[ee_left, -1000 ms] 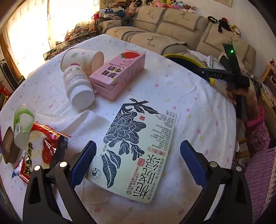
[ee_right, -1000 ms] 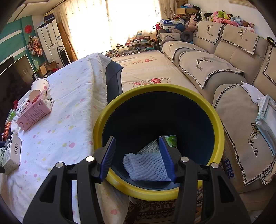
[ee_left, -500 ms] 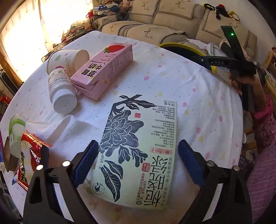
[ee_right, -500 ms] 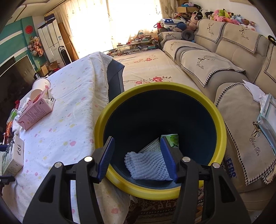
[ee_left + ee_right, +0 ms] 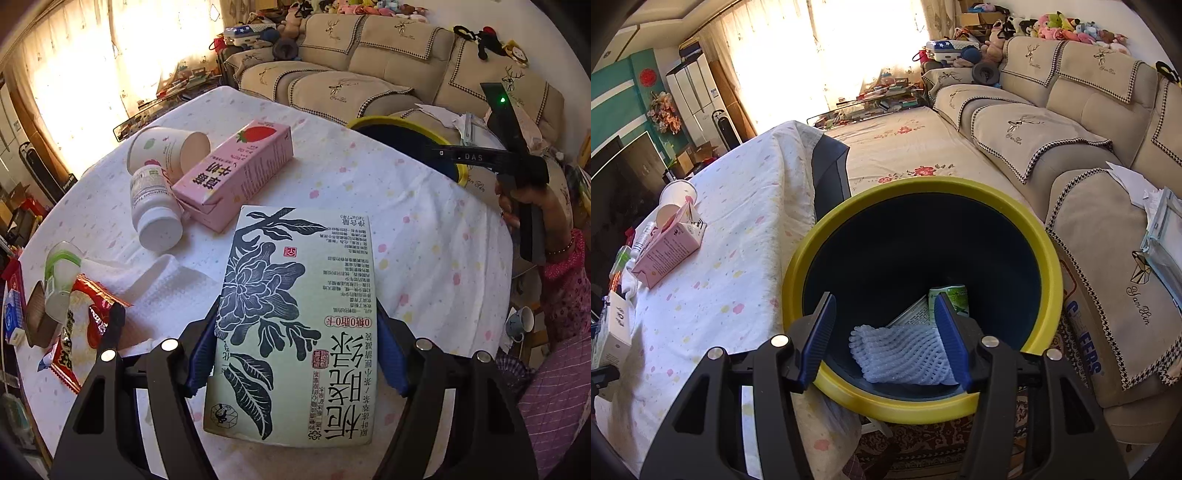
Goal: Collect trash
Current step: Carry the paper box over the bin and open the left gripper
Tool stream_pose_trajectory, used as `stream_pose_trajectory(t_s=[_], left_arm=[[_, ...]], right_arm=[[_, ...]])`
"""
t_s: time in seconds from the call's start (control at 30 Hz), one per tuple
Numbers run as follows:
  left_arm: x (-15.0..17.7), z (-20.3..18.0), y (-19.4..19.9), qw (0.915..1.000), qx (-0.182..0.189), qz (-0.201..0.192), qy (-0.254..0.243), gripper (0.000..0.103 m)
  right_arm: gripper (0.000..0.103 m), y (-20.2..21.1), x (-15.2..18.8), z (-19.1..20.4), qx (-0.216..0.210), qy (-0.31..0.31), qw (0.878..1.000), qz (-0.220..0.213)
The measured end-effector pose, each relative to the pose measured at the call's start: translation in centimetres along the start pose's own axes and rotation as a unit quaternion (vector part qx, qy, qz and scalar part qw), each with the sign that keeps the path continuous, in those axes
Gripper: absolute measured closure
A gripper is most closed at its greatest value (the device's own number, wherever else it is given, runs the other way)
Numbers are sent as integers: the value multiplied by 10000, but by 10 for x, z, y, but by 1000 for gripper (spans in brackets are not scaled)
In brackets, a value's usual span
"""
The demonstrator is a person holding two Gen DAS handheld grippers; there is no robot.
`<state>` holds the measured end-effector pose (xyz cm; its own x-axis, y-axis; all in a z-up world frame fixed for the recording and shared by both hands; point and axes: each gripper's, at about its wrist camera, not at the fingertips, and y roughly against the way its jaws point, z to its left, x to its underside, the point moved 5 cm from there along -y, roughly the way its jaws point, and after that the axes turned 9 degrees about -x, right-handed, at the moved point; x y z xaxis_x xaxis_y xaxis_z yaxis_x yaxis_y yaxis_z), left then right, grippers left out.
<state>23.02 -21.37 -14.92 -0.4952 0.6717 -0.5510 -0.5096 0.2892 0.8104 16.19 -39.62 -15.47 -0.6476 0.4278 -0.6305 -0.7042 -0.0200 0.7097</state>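
A pale green tea box (image 5: 299, 325) with a dark flower print lies flat on the table. My left gripper (image 5: 295, 350) has its blue pads against both long sides of the box. A pink strawberry milk carton (image 5: 236, 173), a white pill bottle (image 5: 155, 210), a tipped paper cup (image 5: 166, 147) and a red snack wrapper (image 5: 81, 332) lie further left. My right gripper (image 5: 886, 336) is open and empty above the yellow-rimmed dark bin (image 5: 827, 380), which holds a white foam net (image 5: 901, 354) and a green carton (image 5: 953, 299).
A white towel (image 5: 155, 288) lies by the tea box. The bin (image 5: 406, 136) stands past the table's far right edge, beside a beige sofa (image 5: 1071, 122). The tablecloth (image 5: 731, 273) hangs over the table edge next to the bin.
My left gripper has moved forward over the tea box and closed its pads onto its sides. My right gripper has stayed open over the bin, barely shifting.
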Motion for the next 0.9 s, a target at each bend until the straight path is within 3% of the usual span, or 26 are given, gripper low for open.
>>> stream_pose_trajectory(t_s=[0.23,0.4,0.6,0.9], left_arm=[[-26,-22,26,9994,57,-291,-169,31],[-64,-54,29,9978,340,-427,-364,31],[-126,-103,6,9952,683,-459,-530,31],[-202,-171,-62,9925,976,-176,-709,31]], right_arm=[[50,20,2,-11,25,-102,9998,-177],[50,45,2,-26,146,-180,9988,-428],[49,82,2,-53,307,-377,9955,-810],[48,117,9,-104,504,-780,9896,-1095]])
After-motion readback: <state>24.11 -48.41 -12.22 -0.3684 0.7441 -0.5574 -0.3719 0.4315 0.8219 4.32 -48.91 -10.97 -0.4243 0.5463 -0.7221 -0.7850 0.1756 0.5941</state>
